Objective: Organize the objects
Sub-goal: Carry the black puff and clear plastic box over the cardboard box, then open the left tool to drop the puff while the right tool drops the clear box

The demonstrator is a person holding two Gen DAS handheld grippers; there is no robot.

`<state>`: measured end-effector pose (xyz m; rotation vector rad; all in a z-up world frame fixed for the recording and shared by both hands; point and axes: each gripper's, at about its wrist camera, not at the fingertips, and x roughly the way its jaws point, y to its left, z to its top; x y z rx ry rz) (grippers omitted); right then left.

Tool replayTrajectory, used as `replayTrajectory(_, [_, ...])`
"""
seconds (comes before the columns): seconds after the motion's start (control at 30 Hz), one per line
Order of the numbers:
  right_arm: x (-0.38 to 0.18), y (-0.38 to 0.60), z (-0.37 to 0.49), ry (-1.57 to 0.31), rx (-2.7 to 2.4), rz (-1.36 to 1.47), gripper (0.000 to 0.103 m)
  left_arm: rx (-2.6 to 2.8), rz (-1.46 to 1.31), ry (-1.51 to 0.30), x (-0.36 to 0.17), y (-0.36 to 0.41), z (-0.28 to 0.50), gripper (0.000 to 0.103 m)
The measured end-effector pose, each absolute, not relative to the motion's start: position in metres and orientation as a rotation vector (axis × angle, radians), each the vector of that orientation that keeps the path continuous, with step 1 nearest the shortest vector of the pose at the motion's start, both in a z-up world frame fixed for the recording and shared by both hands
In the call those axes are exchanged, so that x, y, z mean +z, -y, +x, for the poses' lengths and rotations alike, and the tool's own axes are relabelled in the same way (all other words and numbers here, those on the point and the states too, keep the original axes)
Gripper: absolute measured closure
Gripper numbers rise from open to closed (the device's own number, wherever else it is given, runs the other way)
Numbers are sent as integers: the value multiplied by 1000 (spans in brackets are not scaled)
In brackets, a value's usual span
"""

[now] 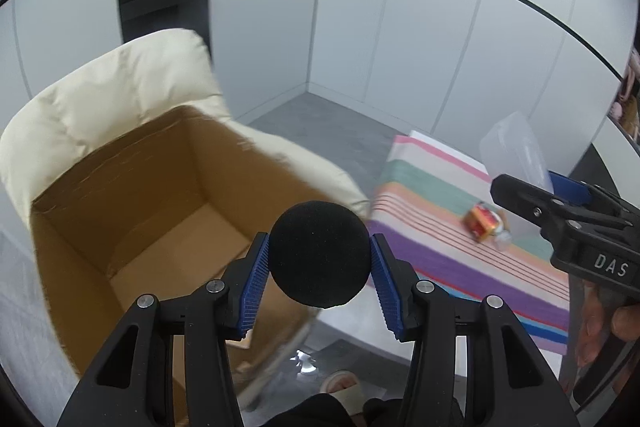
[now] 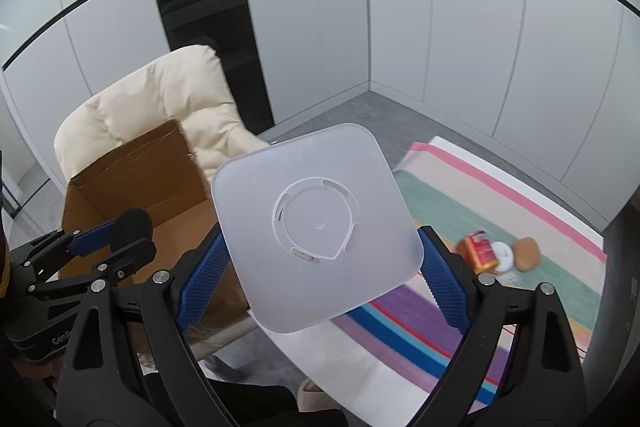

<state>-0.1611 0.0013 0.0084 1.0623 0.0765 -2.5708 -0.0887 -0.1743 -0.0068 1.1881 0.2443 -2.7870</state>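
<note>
- Left gripper point(image 1: 320, 259) clamped on black foam ball point(image 1: 320, 254), held over near edge of open cardboard box point(image 1: 120, 211) on cream chair point(image 1: 112, 95).
- Right gripper point(image 2: 320, 263) clamped on frosted plastic lid point(image 2: 316, 227), held above striped cloth point(image 2: 460, 195).
- Carry ball further over box centre, lower inside, then release.
- Keep lid clear of left gripper.

left gripper point(image 1: 319, 259): fingers clamped on a load | right gripper point(image 2: 320, 259): fingers clamped on a load, raised

Striped cloth point(image 2: 520, 203) over table, bearing red can point(image 2: 480, 250).
</note>
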Motion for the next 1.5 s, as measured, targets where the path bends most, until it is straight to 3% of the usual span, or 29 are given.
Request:
replayTrajectory(0.33, [3,61,-158,-163,-2478,1043,10,-2666,1182,-308,-22,229,-74,49])
replayTrajectory(0.4, [2,69,-157,-183,-2463,1038,10,-2660,1180,-331,-24,237,-70,44])
replayTrajectory(0.53, [1,87,-158,-195,-2441,1035,10,-2606,1095,-278,-18,249,-57,1])
replayTrajectory(0.57, [0,92,-158,-199,-2436,1036,10,-2598,1067,-272,-15,252,-53,0])
replayTrajectory(1.37, [-15,198,-137,-349,-2304,1050,10,-2477,956,-360,-5,326,16,0])
replayTrajectory(1.5, [-16,197,-140,-346,-2341,1060,0,-2468,954,-364,-4,328,17,0])
